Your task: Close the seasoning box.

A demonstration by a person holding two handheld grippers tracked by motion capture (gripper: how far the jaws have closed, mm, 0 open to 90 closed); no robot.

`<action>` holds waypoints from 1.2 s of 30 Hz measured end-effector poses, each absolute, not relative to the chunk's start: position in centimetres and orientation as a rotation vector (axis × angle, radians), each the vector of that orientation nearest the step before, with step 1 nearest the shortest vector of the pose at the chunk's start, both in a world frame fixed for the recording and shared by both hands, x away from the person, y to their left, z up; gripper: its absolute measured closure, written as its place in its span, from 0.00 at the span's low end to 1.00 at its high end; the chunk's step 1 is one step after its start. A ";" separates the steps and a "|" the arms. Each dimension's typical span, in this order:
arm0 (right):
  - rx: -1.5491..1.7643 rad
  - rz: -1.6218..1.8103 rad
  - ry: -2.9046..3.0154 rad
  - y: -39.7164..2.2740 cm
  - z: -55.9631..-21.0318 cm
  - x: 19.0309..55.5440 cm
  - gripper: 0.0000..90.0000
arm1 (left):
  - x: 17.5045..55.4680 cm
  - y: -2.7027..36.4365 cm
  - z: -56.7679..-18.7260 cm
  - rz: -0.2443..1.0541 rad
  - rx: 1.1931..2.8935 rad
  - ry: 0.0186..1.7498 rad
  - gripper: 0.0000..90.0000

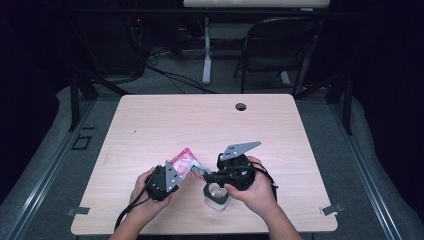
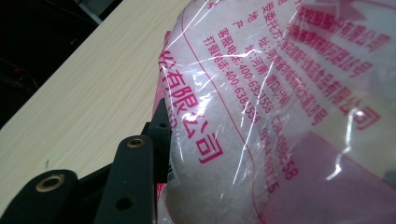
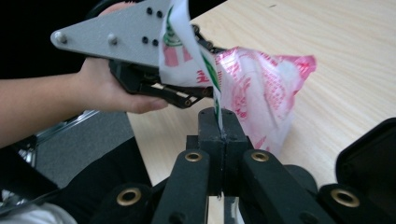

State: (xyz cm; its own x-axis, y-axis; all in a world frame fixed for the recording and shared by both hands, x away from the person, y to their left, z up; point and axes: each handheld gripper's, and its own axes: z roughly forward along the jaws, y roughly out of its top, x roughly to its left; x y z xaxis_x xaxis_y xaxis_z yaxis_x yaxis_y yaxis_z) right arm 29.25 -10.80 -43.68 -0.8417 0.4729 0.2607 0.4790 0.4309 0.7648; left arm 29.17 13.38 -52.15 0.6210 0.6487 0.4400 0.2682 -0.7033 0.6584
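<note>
Both grippers are black. The right gripper has brass rings on its arms below the fingers. The left gripper carries a grey three-cornered plate and a black cable.

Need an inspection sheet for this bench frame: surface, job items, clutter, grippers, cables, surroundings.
Surface: light wooden table, with a round cable hole near its far edge.
Job's things: clear plastic bag with pink print and white contents, held up off the table between both grippers; small clear round container on the table under the right hand.
Clutter: nothing seen.
Grippers: left gripper shut on the bag's body; right gripper with fingers shut on the bag's thin flap.
Cables: black cable trailing from the left gripper over the near edge; more black cables on the floor beyond.
Surroundings: black folding chair, white table leg, dark room.
</note>
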 end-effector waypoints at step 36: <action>-0.948 -1.312 -2.667 -12.3 -44.3 28.1 1.00 | 29.0 11.7 -51.3 1.122 2.359 0.529 0.66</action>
State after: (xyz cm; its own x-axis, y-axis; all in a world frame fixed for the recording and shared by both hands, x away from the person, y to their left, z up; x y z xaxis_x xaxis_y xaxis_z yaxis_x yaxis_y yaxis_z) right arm 28.05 -12.27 -44.28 -0.8151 0.5103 0.2744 0.5288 0.4617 0.7122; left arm 28.97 11.66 -51.28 0.5908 0.5246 0.6130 0.1386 -0.8144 0.5635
